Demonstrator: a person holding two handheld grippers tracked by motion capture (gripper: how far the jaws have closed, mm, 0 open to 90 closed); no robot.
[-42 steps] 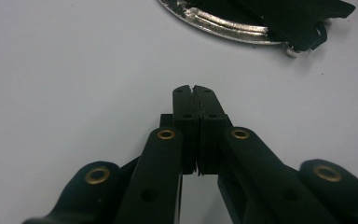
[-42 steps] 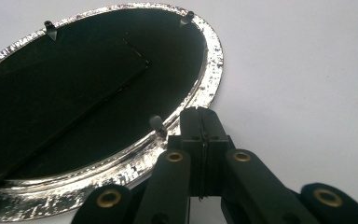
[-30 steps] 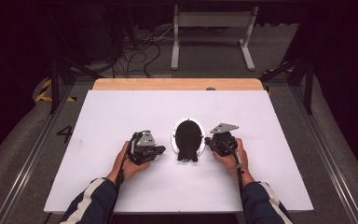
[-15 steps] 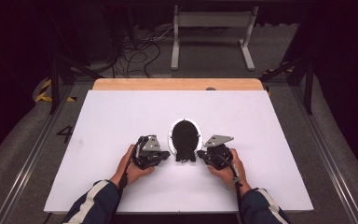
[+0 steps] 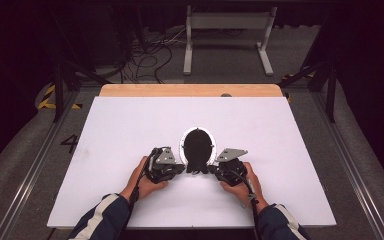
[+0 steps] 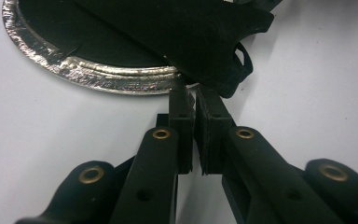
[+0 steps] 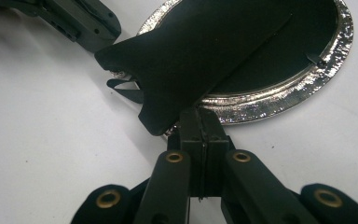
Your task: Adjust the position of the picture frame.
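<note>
Left gripper (image 5: 180,167) and right gripper (image 5: 211,169), jaws closed, each pinch the near edge of the black cloth (image 5: 198,147) over a silver-rimmed plate (image 6: 93,74).

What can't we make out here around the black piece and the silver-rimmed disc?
- What the black piece is: dark on dark, no detail in any view.
- Whether the left tongs pinch its edge: tips run under the piece in the left gripper view.
- Same for the right tongs, right gripper view.
- Silver-rimmed disc: far side cut off by the frame's top edge; centre covered by the piece.
</note>
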